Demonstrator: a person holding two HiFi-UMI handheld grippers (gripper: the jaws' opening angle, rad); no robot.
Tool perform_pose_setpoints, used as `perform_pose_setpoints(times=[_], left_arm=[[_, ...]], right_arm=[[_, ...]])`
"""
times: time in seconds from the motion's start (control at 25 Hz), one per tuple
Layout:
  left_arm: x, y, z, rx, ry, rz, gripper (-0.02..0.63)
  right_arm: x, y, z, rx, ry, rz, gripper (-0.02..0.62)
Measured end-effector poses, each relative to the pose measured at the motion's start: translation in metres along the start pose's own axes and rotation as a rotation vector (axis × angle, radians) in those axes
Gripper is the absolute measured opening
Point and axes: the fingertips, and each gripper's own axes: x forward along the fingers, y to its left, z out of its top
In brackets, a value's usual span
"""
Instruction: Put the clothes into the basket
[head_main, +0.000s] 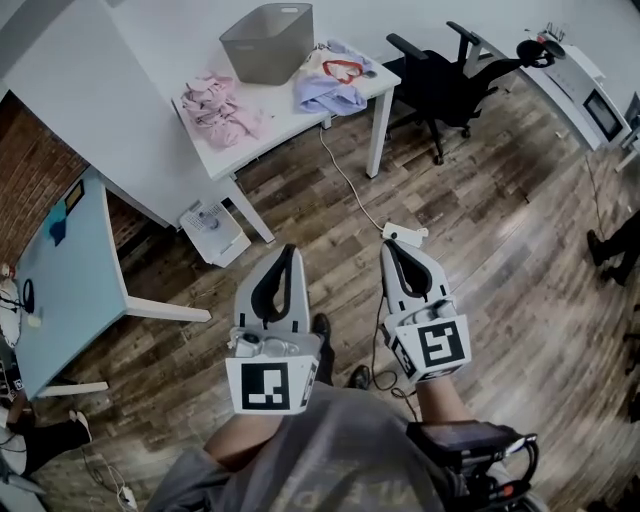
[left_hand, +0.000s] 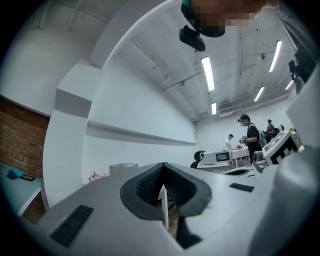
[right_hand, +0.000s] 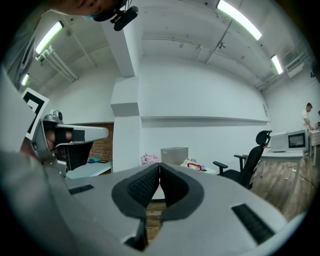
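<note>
Basket (left_hand: 123, 168) — btm hidden, clothes (left_hand: 95, 176) barely visible

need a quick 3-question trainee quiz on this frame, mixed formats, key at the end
1. True or false: the pink clothes and the lavender clothes both lie on the white table, outside the grey basket.
2. In the head view, the black office chair stands: A) left of the table, B) right of the table, C) under the table.
3. What do the left gripper and the right gripper hold?

Key:
1. True.
2. B.
3. Nothing. Both are shut and empty, well short of the table.
</note>
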Motion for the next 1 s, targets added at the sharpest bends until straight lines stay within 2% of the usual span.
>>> perform_pose_setpoints(times=[0.44, 0.72, 1.0], left_arm=[[0.106, 0.087, 0.004, -0.024, -0.066, -0.042, 0.008], [0.143, 0.127, 0.011, -0.024, -0.112, -0.051, 0.008], [0.169, 0.149, 0.001, -0.054, -0.105, -0.045, 0.008]], right_arm=[[0.143, -0.013, 0.033, -0.046, -0.037, -0.016, 0.006], [0.197, -0.013, 0.049, -0.063, -0.062, -0.017, 0.008], [0.233, -0.015, 0.053, -0.084, -0.060, -0.008, 0.006]])
